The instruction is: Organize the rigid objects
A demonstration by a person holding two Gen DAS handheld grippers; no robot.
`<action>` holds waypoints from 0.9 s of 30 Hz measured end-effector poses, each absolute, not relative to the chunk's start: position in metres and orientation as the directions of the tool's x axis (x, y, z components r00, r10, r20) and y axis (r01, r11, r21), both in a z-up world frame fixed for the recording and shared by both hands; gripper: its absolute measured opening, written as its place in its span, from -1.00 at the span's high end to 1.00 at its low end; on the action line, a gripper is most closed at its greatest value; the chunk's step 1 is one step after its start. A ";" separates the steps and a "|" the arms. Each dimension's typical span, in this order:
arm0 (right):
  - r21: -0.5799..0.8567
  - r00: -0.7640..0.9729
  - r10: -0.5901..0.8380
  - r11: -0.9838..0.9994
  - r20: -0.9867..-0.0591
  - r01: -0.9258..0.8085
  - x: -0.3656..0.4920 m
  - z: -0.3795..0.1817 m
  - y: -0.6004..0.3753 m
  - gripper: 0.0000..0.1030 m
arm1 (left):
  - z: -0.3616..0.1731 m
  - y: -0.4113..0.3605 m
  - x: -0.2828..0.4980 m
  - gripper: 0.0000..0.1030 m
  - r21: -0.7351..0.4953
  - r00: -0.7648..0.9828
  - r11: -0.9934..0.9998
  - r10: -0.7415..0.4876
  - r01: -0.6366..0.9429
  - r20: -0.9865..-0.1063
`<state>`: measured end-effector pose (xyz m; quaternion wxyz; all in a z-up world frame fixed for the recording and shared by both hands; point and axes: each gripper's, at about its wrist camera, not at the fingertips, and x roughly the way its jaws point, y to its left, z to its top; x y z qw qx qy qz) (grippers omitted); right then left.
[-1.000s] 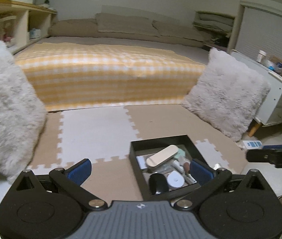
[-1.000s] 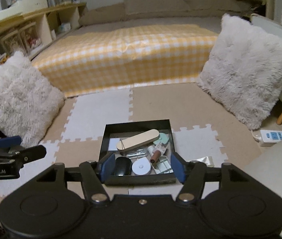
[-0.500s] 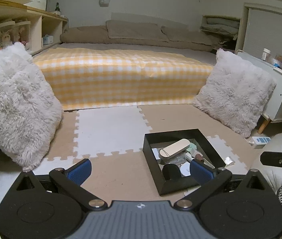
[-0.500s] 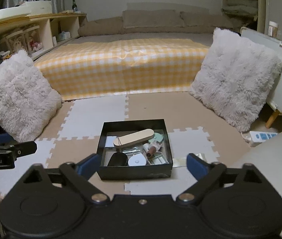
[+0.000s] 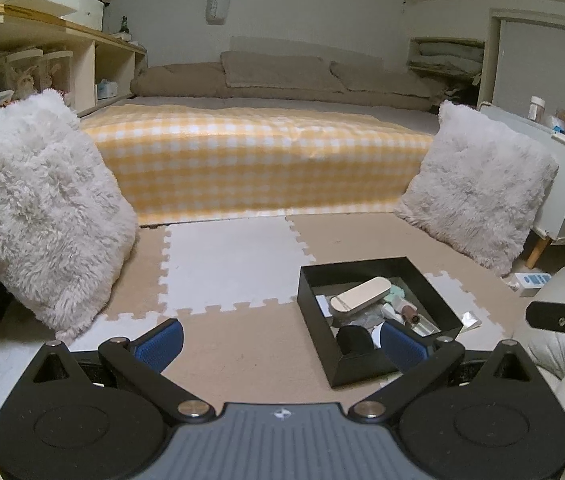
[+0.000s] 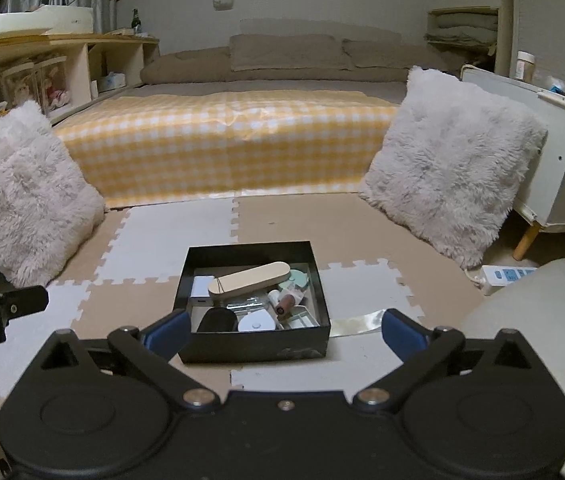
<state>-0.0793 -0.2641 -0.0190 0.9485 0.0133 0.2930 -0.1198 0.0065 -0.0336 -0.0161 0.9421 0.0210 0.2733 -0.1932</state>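
Observation:
A black open box [image 6: 314, 258] sits on the foam floor mat; it also shows in the left wrist view [image 5: 310, 284]. Inside lie a beige oblong case [image 6: 248, 277], a black mouse [image 6: 216, 320], a white round disc [image 6: 257, 323], a mint piece [image 6: 298, 278] and several small items. My right gripper [image 6: 284, 334] is open and empty, hovering just in front of the box. My left gripper [image 5: 280, 344] is open and empty, to the box's left front; its right finger [image 5: 402, 346] overlaps the box's near corner.
Two fluffy white cushions [image 6: 22, 196] [image 6: 448, 156] flank the mat. A bed with a yellow checked cover [image 6: 226, 140] lies behind. A white power strip [image 6: 506, 274] and a white cabinet [image 6: 562, 160] are at the right. A shiny strip [image 6: 358, 320] lies beside the box.
Both grippers have pulled back and up from the box. The right gripper's fingers have opened wide from a narrower gap. The box's contents have not moved.

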 end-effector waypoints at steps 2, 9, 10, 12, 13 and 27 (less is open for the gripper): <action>-0.049 0.802 -0.222 0.971 -0.554 0.234 -0.080 -0.020 -0.264 -1.00 | -0.017 -0.033 0.006 -1.00 -0.065 0.775 0.925 -0.351 0.375 -0.525; -0.066 0.810 -0.230 0.971 -0.539 0.231 -0.083 -0.021 -0.261 -1.00 | -0.016 -0.031 0.004 -1.00 -0.075 0.778 0.925 -0.356 0.372 -0.517; -0.066 0.812 -0.230 0.971 -0.537 0.231 -0.084 -0.021 -0.261 -1.00 | -0.016 -0.032 0.004 -1.00 -0.074 0.779 0.925 -0.356 0.373 -0.516; -0.063 0.816 -0.230 0.970 -0.531 0.233 -0.086 -0.021 -0.261 -1.00 | -0.016 -0.033 0.002 -1.00 -0.071 0.780 0.924 -0.357 0.376 -0.513; -0.062 0.818 -0.231 0.970 -0.528 0.234 -0.086 -0.021 -0.261 -1.00 | -0.016 -0.033 0.001 -1.00 -0.070 0.781 0.924 -0.357 0.377 -0.513; -0.068 0.822 -0.236 0.970 -0.519 0.235 -0.088 -0.022 -0.260 -1.00 | -0.015 -0.034 -0.002 -1.00 -0.063 0.783 0.923 -0.357 0.379 -0.510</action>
